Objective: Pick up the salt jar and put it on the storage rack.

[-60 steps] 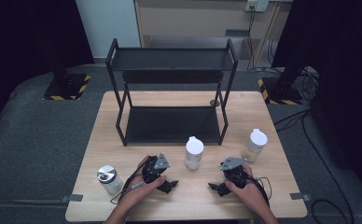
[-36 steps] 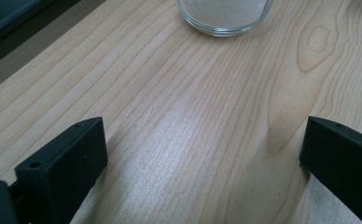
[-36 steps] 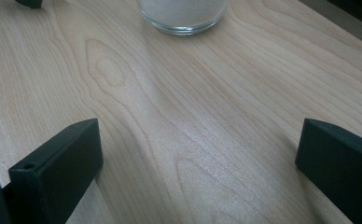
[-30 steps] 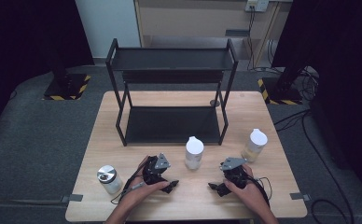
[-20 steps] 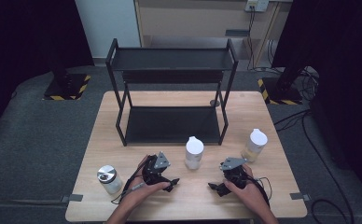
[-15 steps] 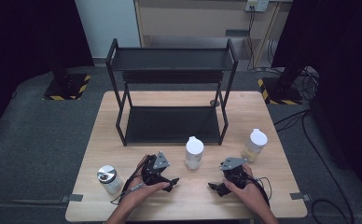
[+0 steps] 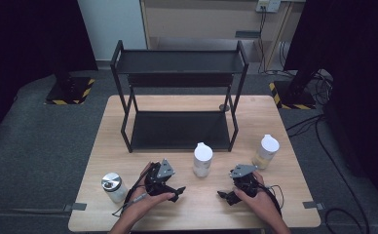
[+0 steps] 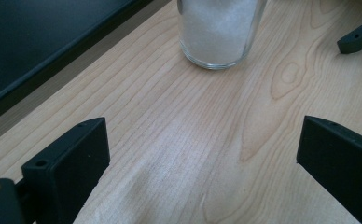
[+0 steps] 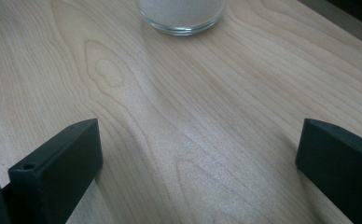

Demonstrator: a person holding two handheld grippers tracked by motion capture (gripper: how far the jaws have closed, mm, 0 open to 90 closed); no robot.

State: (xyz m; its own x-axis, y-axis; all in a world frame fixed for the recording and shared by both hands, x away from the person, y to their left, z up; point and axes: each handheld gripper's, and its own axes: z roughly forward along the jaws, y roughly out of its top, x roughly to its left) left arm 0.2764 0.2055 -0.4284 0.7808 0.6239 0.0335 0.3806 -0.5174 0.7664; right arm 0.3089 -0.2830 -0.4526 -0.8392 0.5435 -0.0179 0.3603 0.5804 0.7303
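My left gripper (image 7: 178, 190) rests on the wooden table (image 7: 294, 204), held by a hand, with its jaws wide apart and nothing between them. My right gripper (image 7: 224, 196) lies to its right, also open and empty. Between and just beyond them stands a glass jar of white powder (image 7: 202, 160) with a white lid. In the left gripper view (image 8: 202, 168) the jar's base (image 8: 220, 35) stands ahead on bare wood, and the other gripper's jaw tip (image 8: 359, 39) shows at top right. In the right gripper view (image 9: 198, 168) the same jar's base (image 9: 183, 14) stands ahead.
A black two-tier metal rack (image 7: 179, 92) stands at the back of the table. A jar with yellowish contents (image 7: 266, 151) is at the right, and a jar with a metal lid (image 7: 113, 186) at the front left. Cables trail from both grippers.
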